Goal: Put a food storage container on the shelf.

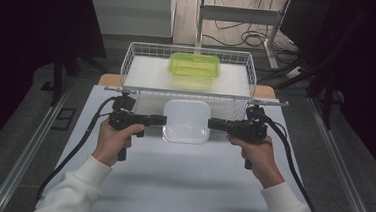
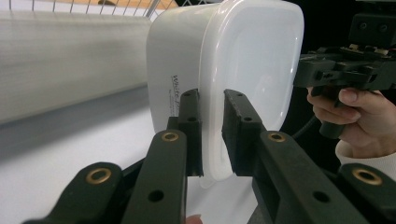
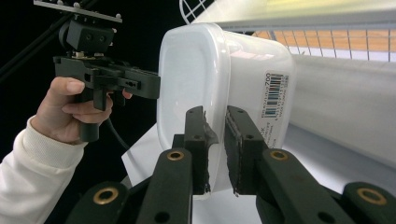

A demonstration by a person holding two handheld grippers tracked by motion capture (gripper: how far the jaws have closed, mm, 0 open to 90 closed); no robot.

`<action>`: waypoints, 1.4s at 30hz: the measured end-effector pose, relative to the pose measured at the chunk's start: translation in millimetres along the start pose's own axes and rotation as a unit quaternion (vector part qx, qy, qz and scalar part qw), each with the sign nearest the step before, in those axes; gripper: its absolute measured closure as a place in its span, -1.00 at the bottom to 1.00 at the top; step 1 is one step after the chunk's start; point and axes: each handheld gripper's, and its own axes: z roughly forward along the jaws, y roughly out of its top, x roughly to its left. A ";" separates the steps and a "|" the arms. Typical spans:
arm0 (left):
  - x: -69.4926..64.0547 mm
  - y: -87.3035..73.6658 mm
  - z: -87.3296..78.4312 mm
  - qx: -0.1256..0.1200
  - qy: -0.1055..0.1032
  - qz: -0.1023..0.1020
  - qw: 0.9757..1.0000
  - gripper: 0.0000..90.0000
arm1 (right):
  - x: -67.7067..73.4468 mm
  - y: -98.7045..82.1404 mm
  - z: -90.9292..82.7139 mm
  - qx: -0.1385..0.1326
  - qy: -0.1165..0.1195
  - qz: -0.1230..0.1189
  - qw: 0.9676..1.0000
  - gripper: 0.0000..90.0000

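1. Between my two grippers, in front of the wire basket [image 1: 129,62], the white lidded container [image 1: 187,121] hangs over the white table [image 1: 171,180]; I hold it by its two opposite short edges

2. Left gripper [image 1: 163,120]: in the left gripper view its jaws are pinched on the container's rim [image 2: 212,135], one pad on the lid face [image 2: 252,70] and the other on the body side, where a line of printed text runs down the wall

3. Right gripper [image 1: 212,122]: in the right gripper view [image 3: 215,140] the jaws clamp the opposite rim in the same way, one pad on the lid side and one on the body side, just beside the barcode label [image 3: 275,100]

4. Both pairs of jaws stand narrow, with only the rim thickness between the pads; the rim sits deep in each pair, reaching down to about the pad bases

5. From above, the container lies level, lid up, its long sides running away from me; its far edge is near the basket's front wall, and I cannot tell whether the two touch

6. Each gripper view shows the opposite hand [image 2: 355,112] [image 3: 70,112] wrapped on its pistol grip at the far end of the container

7. A green container [image 1: 194,65] rests inside the basket, well apart from the white one
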 end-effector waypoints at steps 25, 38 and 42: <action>-23.9 67.6 -12.2 -0.023 0.004 0.041 0.999 0.74 | 8.0 61.6 -15.2 -0.036 -0.010 -0.034 0.999 0.75; -24.0 108.1 -10.6 -0.033 0.001 0.045 0.998 0.74 | -4.5 97.8 -13.7 -0.049 -0.016 -0.036 0.998 0.74; -24.2 116.8 -10.2 -0.034 0.003 0.048 0.998 0.75 | -6.9 105.0 -13.4 -0.051 -0.017 -0.035 0.998 0.74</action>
